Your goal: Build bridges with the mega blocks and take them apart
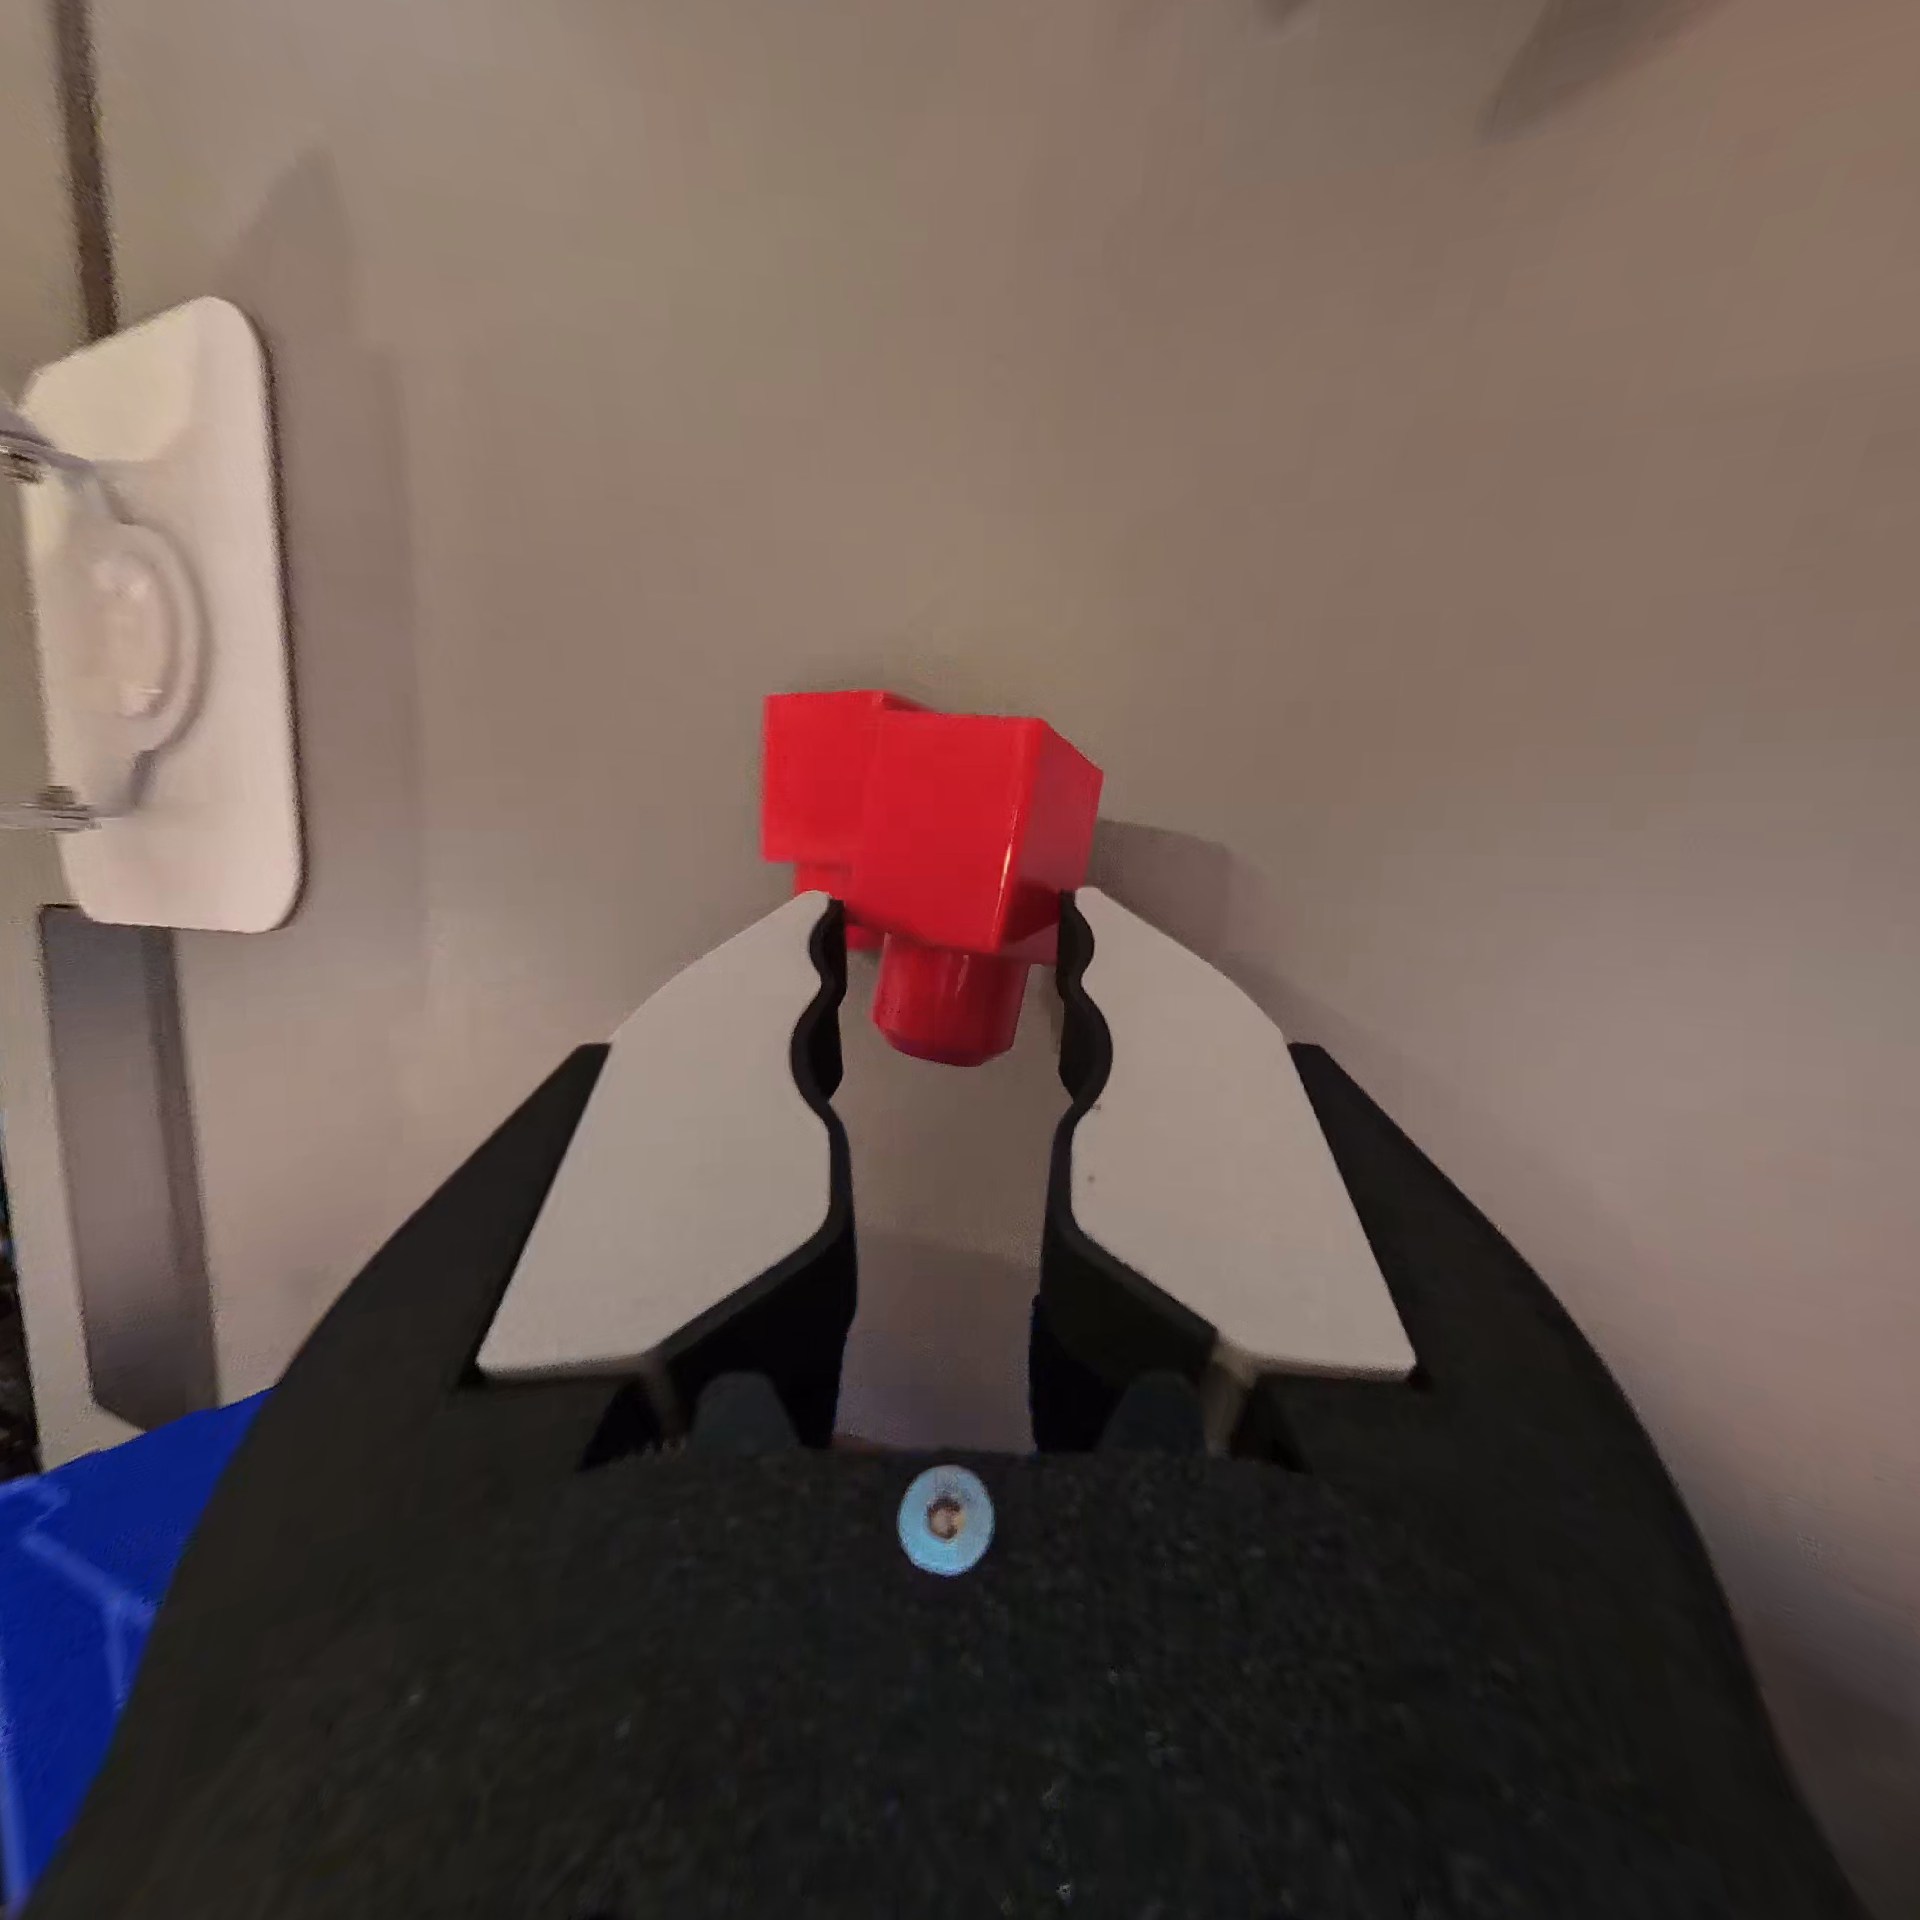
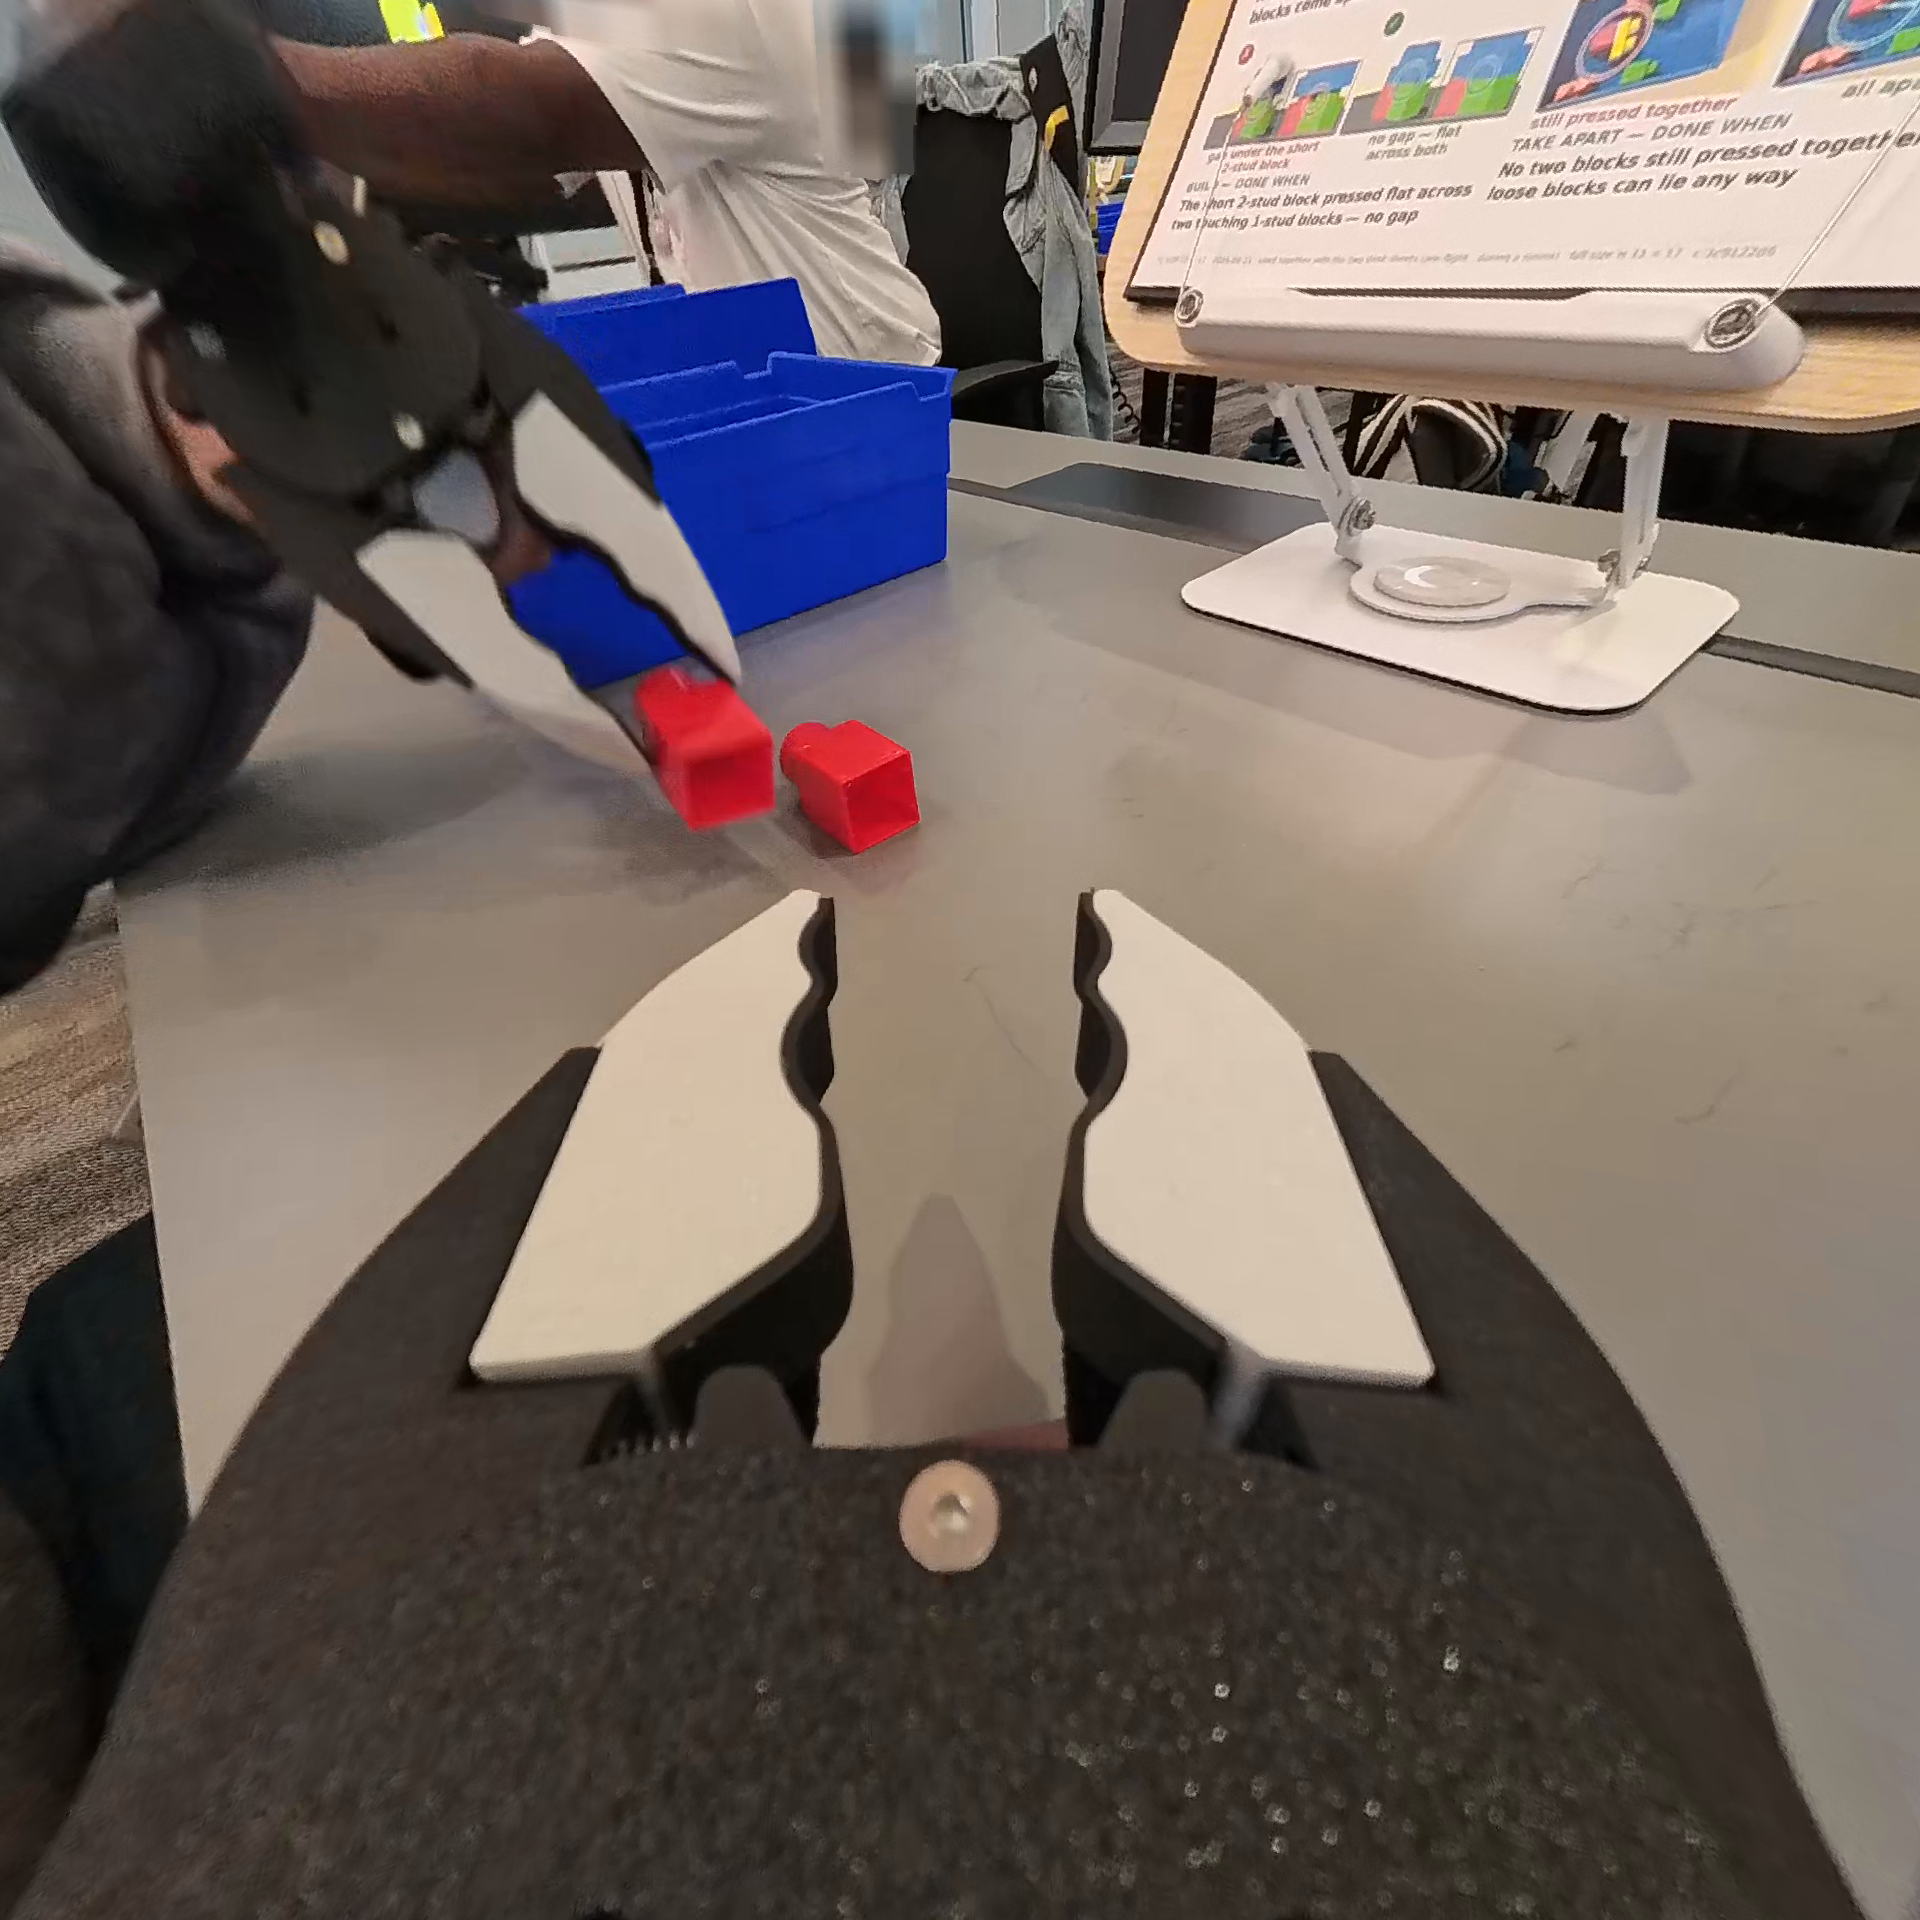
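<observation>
My left gripper [image 1: 951, 914] is shut on a red one-stud block [image 1: 966, 831], pinching it at the fingertips with the stud pointing back between the fingers. It holds the block tilted, low over the grey table [image 2: 1247, 935]. A second red one-stud block [image 1: 810, 779] sits right beside it; in the right wrist view it lies on its side on the table [image 2: 852, 784], just right of the held block [image 2: 717, 764]. The left gripper [image 2: 681, 712] reaches in from the upper left there. My right gripper [image 2: 956, 914] is open and empty, hovering over the table short of both blocks.
A blue bin [image 2: 790, 457] stands behind the blocks and shows at the left wrist view's lower left [image 1: 62, 1610]. A white stand base [image 2: 1455, 613] holding an instruction sheet [image 2: 1507, 156] sits at the right. A person in a white shirt [image 2: 748, 156] is behind. The table's edge [image 2: 135, 987] runs along the left. Spacing between my two grippers at the tips: around 20 cm.
</observation>
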`<act>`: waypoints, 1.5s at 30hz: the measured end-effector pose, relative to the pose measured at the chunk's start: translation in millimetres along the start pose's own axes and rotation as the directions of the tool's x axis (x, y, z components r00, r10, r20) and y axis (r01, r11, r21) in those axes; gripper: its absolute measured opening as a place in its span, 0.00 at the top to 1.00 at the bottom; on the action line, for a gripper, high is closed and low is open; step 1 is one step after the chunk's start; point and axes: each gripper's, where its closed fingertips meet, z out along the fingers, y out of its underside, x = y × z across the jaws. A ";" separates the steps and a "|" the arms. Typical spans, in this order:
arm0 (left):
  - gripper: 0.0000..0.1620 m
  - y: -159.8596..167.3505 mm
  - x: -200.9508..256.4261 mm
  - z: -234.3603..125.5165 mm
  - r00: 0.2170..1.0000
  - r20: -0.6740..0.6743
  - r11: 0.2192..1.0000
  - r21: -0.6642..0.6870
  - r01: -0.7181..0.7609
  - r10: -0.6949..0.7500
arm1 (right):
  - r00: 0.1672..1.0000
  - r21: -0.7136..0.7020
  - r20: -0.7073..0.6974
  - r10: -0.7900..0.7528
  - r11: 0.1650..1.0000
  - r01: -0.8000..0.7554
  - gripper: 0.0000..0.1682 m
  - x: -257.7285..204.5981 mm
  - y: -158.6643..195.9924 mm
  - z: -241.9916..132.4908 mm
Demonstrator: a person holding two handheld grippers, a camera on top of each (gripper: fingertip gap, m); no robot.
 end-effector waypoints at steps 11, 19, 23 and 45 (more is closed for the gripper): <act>0.69 -4.0 0.1 27.7 0.995 0.098 0.995 -0.093 0.034 -0.025 | 1.000 0.009 0.028 -0.002 1.000 0.002 0.74 -3.5 -1.1 -1.1; 0.61 27.3 14.1 -60.4 0.864 0.191 0.881 0.188 0.434 -0.467 | 0.999 0.033 0.044 0.021 0.999 -0.022 0.74 -2.7 -3.7 -3.9; 0.59 81.1 40.9 -112.7 0.684 0.160 0.686 0.367 0.628 -0.712 | 0.998 0.035 0.049 0.033 0.999 -0.035 0.74 -1.8 -3.9 -4.1; 0.61 312.2 -57.5 -139.1 0.773 0.382 0.660 -0.406 0.633 -0.507 | 0.990 0.025 0.075 0.124 0.992 -0.126 0.75 5.2 -3.0 -3.0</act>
